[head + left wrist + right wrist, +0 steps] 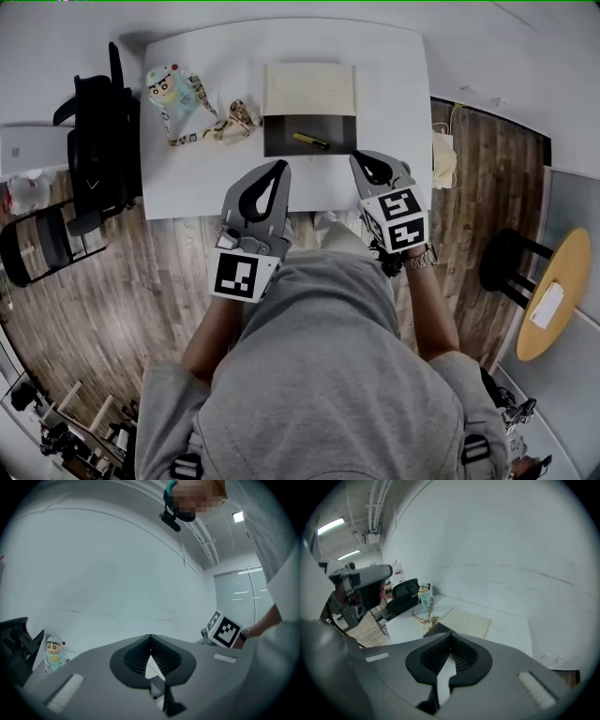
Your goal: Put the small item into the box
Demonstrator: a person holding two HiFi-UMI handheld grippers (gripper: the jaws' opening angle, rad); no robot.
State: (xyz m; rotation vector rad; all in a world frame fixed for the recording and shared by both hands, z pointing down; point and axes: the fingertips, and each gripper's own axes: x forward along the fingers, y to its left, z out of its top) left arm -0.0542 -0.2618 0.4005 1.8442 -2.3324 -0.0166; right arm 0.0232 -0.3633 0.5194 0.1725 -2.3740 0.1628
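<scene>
A white table carries an open box with a dark inside and a cream lid folded back. A small yellow item lies inside the box. Left of the box are a cartoon toy figure and its patterned lanyard. My left gripper hovers over the table's near edge, shut and empty. My right gripper is level with it just below the box's near right corner, also shut and empty. The right gripper view shows the lid and the toy beyond the closed jaws.
A black office chair stands against the table's left side. A cream bag hangs off the right edge. Farther right are a black stool and a round wooden table. A white wall runs behind the table.
</scene>
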